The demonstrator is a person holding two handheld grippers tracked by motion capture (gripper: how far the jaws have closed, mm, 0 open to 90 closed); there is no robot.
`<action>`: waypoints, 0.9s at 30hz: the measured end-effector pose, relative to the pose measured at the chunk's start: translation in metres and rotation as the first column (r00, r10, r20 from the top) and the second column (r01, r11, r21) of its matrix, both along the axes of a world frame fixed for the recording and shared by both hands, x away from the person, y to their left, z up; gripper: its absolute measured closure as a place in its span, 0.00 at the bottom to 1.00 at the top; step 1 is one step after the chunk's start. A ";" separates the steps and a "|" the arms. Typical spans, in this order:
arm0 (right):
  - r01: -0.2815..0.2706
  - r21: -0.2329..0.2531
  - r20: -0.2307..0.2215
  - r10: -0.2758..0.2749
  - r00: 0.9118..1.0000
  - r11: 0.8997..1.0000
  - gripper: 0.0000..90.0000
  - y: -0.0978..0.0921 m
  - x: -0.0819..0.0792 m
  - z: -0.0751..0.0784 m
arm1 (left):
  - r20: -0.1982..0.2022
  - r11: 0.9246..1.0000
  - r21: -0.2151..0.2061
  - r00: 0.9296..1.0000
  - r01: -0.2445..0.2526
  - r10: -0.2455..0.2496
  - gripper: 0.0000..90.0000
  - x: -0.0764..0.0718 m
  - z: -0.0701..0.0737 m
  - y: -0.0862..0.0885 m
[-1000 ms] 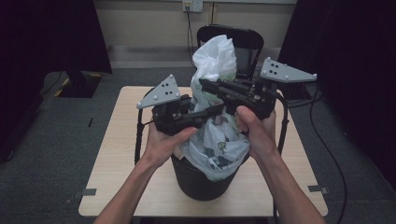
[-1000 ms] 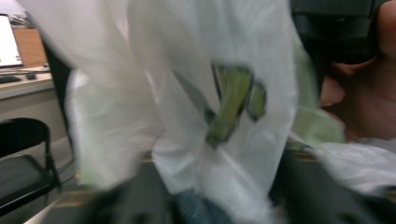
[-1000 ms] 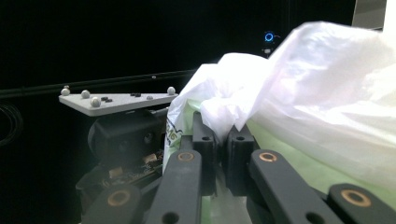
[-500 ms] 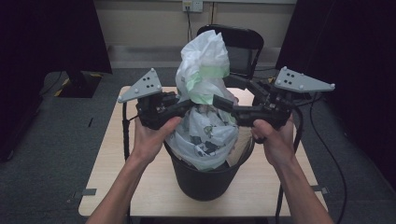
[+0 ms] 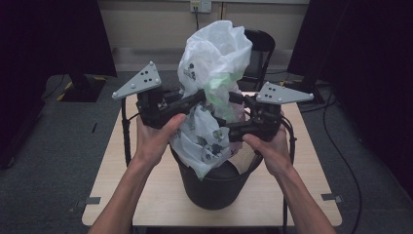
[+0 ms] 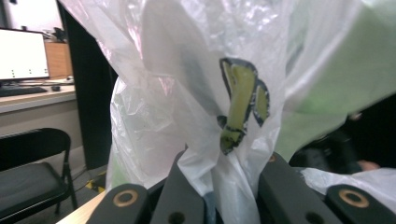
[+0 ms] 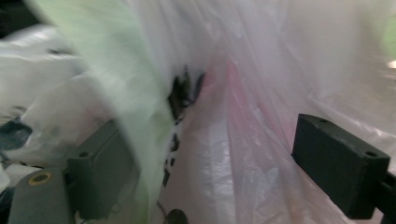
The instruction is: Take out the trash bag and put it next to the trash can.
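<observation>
My left gripper point(image 6: 219, 196) is pinching the white plastic bag point(image 5: 214, 73) above the black bin point(image 5: 214, 183) (on the table point(image 5: 311, 161)); my right gripper point(image 7: 205, 163) is gaping wide around it.

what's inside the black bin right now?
The black bin holds the lower end of a white plastic bag, which rises well above the rim. The bag covers the bin's interior, and the bag's own contents can't be made out beyond green and pink tints.

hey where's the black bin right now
In the high view the black bin stands on the wooden table, near its front edge and about mid-width, below and between the two hands, with the white plastic bag rising out of it.
</observation>
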State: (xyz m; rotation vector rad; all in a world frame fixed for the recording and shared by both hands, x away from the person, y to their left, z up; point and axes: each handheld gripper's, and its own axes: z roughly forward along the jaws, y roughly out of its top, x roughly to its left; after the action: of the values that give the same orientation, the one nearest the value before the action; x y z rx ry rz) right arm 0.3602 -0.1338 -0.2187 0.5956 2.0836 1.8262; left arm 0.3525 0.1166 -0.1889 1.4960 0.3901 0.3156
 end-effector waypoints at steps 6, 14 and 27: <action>-0.011 -0.020 -0.016 0.011 1.000 1.000 0.12 0.010 0.008 -0.001 | -0.009 0.999 -0.028 1.000 0.018 -0.018 0.98 0.002 0.002 -0.009; -0.005 -0.083 0.016 0.007 1.000 0.997 0.40 0.022 0.011 -0.004 | 0.010 0.997 -0.050 0.998 0.055 -0.054 0.98 -0.004 0.011 -0.014; -0.070 -0.009 0.013 0.071 0.997 0.997 0.95 0.013 0.014 0.001 | 0.002 0.996 -0.083 0.999 -0.044 0.044 0.81 0.001 -0.002 0.010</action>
State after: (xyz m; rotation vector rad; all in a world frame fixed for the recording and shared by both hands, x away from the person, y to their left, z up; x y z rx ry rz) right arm 0.3743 -0.1211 -0.2179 0.5127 2.1279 1.8535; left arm 0.3530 0.1268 -0.1908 1.4066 0.4287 0.3329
